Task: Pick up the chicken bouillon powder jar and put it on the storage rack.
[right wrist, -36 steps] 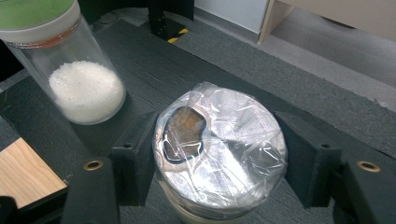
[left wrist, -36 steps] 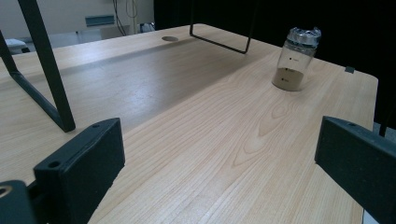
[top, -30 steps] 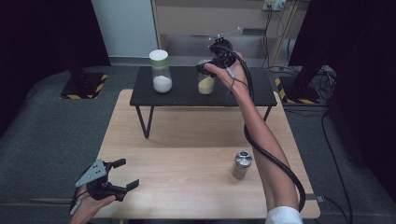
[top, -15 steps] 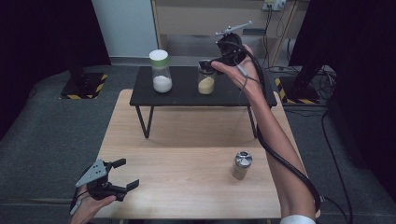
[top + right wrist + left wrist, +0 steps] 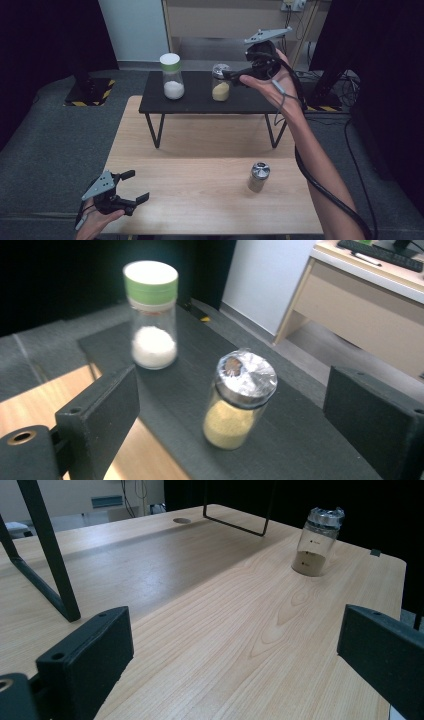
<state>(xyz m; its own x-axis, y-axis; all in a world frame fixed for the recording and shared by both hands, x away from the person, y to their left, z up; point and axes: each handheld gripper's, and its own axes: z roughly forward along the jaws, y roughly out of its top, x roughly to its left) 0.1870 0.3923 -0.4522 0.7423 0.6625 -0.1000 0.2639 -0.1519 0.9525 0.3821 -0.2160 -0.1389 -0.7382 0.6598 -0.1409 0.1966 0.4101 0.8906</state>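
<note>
Right gripper (image 5: 231,76), upper right: jaws just opened, parted, empty, clear of yellow jar (image 5: 220,83) on shelf (image 5: 200,102). Left gripper (image 5: 134,187), lower left: parted, empty, idle.

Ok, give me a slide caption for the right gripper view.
Open right gripper above the black shelf, framing a silver-capped jar of yellow powder, green-lidded jar behind.

A light wooden table (image 5: 200,200) carries a low black shelf (image 5: 200,102) on thin metal legs, and a silver-capped jar of brown powder (image 5: 258,176) stands alone on the bare wood, far ahead and right of the left gripper's jaws. On the shelf, a silver-lidded jar of yellow grains (image 5: 239,399) stands between and just beyond the right gripper's jaws, with a green-capped jar of white powder (image 5: 151,315) farther off, above the left-hand jaw.
</note>
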